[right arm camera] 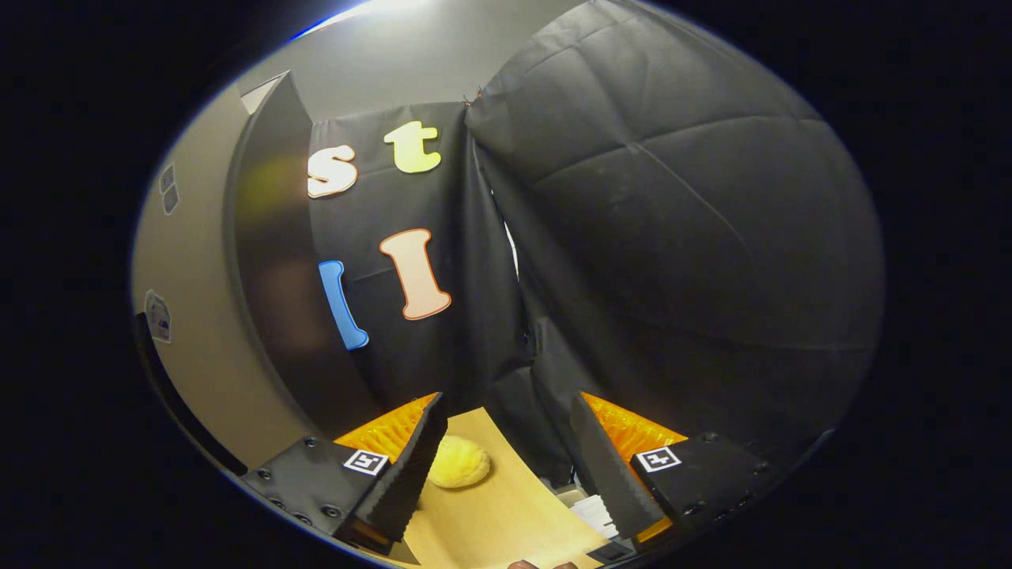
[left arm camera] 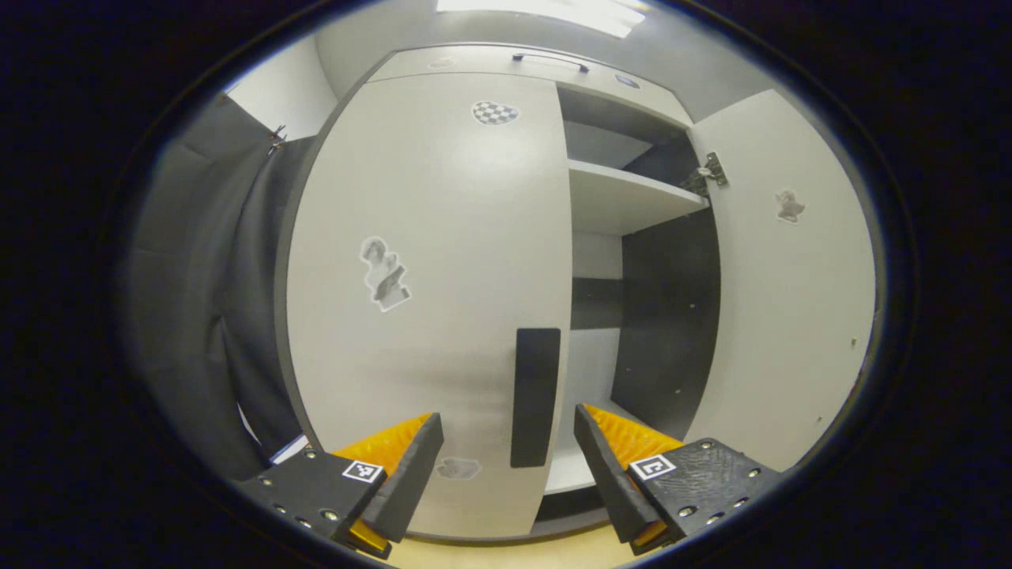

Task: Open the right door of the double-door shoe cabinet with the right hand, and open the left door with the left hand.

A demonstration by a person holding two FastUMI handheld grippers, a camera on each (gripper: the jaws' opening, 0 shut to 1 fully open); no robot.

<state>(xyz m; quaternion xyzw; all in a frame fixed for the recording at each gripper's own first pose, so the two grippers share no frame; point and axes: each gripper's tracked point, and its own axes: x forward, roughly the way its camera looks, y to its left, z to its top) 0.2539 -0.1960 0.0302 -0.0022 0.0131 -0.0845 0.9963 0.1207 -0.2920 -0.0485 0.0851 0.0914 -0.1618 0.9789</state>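
In the left gripper view the shoe cabinet's left door (left arm camera: pixel 427 276) is closed, pale with stickers. A dark vertical handle (left arm camera: pixel 535 395) sits at its right edge. My left gripper (left arm camera: pixel 510 466) is open just in front of that handle, which lies in line with the gap between the fingers, apart from both. The right door (left arm camera: pixel 791 300) stands swung wide open, showing a pale shelf (left arm camera: pixel 624 201) and dark inner walls. In the right gripper view my right gripper (right arm camera: pixel 506 466) is open and holds nothing. It faces the black cloth wall, beside a pale stickered cabinet panel (right arm camera: pixel 198 316).
A dark glossy panel (right arm camera: pixel 277 276) adjoins the pale one. A round yellow object (right arm camera: pixel 458 462) lies on the tan floor (right arm camera: pixel 490 514) just past the right gripper's left finger. Black cloth (left arm camera: pixel 205 300) hangs to the left of the cabinet. A dark bar handle (left arm camera: pixel 549 59) tops the cabinet.
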